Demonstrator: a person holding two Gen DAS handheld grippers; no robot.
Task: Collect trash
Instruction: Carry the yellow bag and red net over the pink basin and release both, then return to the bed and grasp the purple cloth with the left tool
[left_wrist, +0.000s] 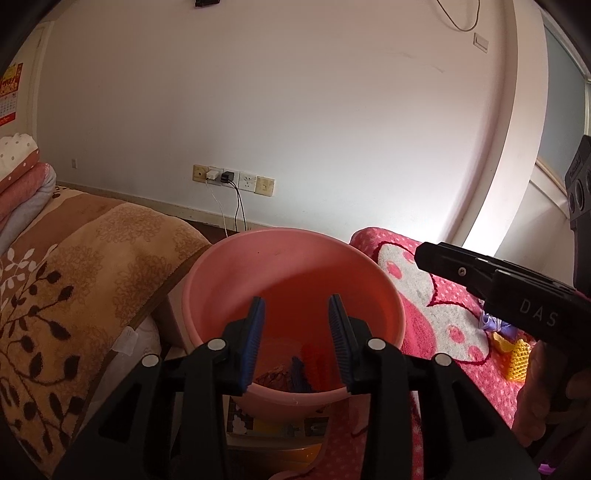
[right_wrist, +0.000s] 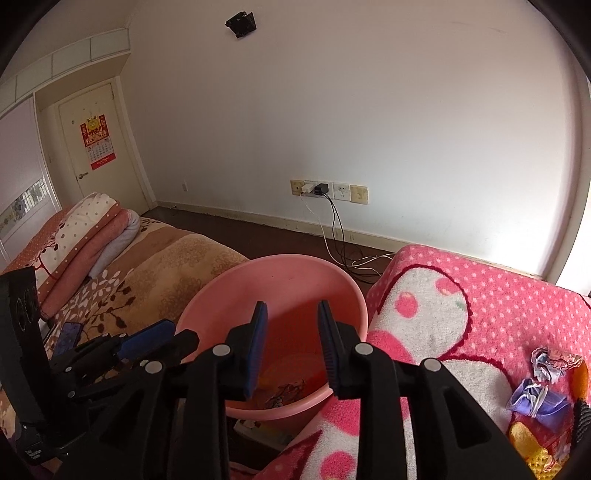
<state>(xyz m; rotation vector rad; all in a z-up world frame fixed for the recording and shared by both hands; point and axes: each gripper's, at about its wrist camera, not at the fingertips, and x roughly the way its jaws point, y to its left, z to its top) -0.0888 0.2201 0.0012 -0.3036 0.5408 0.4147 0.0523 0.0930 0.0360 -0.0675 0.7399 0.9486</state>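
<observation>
A pink basin (left_wrist: 295, 295) sits between two beds, with scraps of trash (left_wrist: 291, 373) lying at its bottom. The left gripper (left_wrist: 297, 332) hangs over it, jaws apart and empty; the right gripper (right_wrist: 291, 339) does likewise. Only the right wrist view shows the crumpled wrapper (right_wrist: 552, 363) and purple wad (right_wrist: 535, 400) clearly on the pink blanket (right_wrist: 480, 295), plus a door calendar (right_wrist: 96, 142).

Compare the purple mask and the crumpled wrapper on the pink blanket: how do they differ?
The purple mask is soft, folded, with white straps; the crumpled wrapper is shiny, silvery and balled up. The mask lies nearer the camera, the wrapper behind it. Both rest uncollected on the pink blanket.
</observation>
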